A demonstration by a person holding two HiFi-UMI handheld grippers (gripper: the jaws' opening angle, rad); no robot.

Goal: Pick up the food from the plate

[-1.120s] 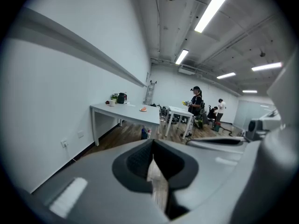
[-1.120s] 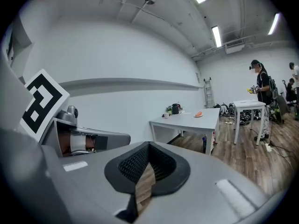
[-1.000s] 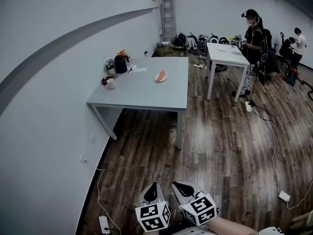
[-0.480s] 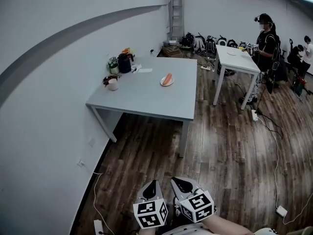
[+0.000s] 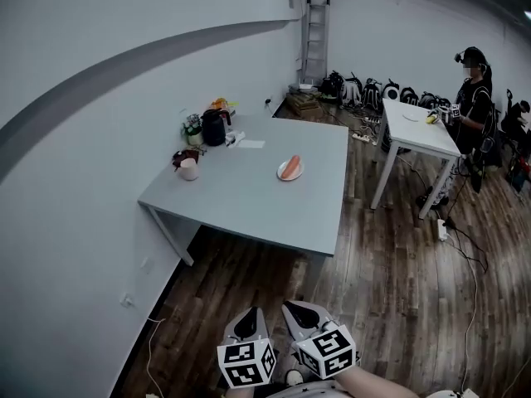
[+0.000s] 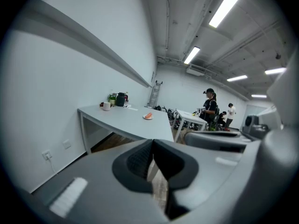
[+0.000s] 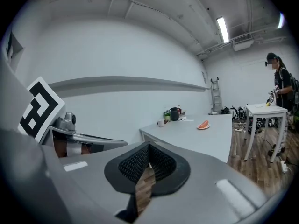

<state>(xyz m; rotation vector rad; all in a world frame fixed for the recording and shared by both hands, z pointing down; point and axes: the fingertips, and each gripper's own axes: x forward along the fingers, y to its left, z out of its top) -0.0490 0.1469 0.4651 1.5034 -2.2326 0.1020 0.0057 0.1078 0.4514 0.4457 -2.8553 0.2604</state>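
Observation:
An orange-pink piece of food [image 5: 290,167] lies on a small white plate [image 5: 283,175] near the middle of the grey table [image 5: 249,206]. It shows far off in the left gripper view as food [image 6: 148,116] and in the right gripper view as food [image 7: 203,124]. My left gripper [image 5: 250,313] and right gripper [image 5: 289,306] hang side by side low over the wooden floor, well short of the table. Both are shut with nothing in them, the left gripper [image 6: 152,146] and the right gripper [image 7: 148,149] with their pads meeting.
A white mug [image 5: 189,168], a black kettle [image 5: 214,128], a plant and a paper [image 5: 251,144] sit at the table's far left. A second white table [image 5: 415,127] with a person [image 5: 473,98] stands at right. A ladder [image 5: 314,40], bags and floor cables [image 5: 469,247] lie beyond.
The view has shifted toward the table, which now sits larger and more central. The two grippers stay shut and low at the bottom of the picture.

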